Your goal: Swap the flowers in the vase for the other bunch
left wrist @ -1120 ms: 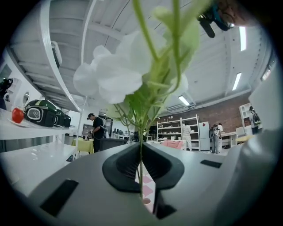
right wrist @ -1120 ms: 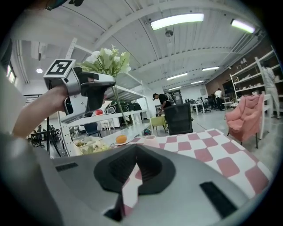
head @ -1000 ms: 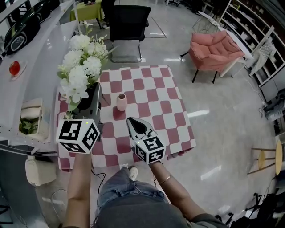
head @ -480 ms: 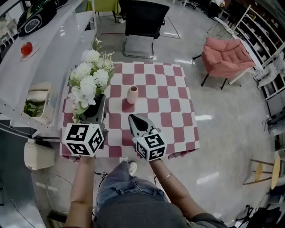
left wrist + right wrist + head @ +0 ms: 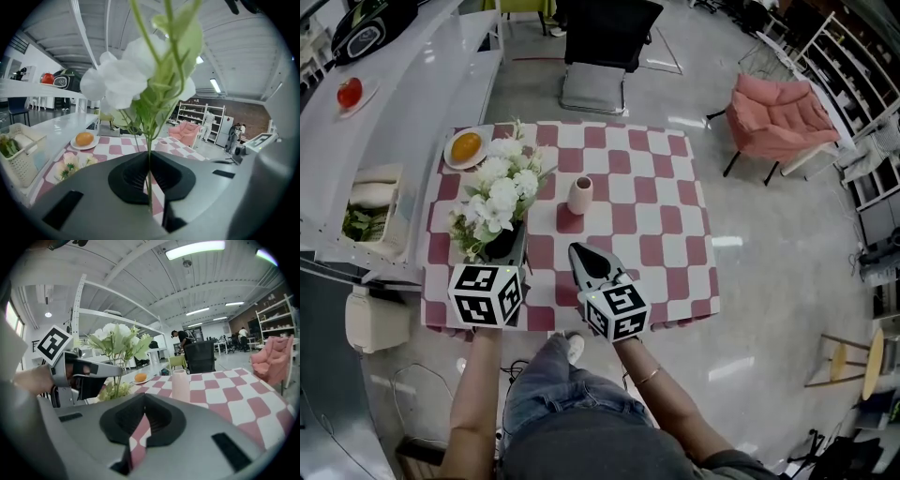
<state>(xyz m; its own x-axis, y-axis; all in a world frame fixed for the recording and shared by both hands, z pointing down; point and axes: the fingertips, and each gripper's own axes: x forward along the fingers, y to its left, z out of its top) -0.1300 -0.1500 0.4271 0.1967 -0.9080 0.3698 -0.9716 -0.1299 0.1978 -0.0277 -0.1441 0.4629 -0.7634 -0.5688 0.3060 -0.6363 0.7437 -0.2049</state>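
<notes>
My left gripper (image 5: 149, 161) has its fingers clamped on the thin green stems of the white flower bunch (image 5: 126, 79). The blooms stand up above the fingers, over the left side of the checked tabletop (image 5: 647, 216). The pink vase (image 5: 579, 195) stands upright on the tabletop, ahead of the left fingers and off to their right, apart from the bunch I hold. A second bunch of cream-pink flowers (image 5: 70, 164) lies flat on the tabletop, below and to the left of those fingers. Farther ahead on the left, a plate (image 5: 75, 143) with an orange (image 5: 84, 138) sits near the far corner. My right gripper (image 5: 143, 401) has its fingers together and holds nothing. The vase is ahead of them, slightly right, well apart.
</notes>
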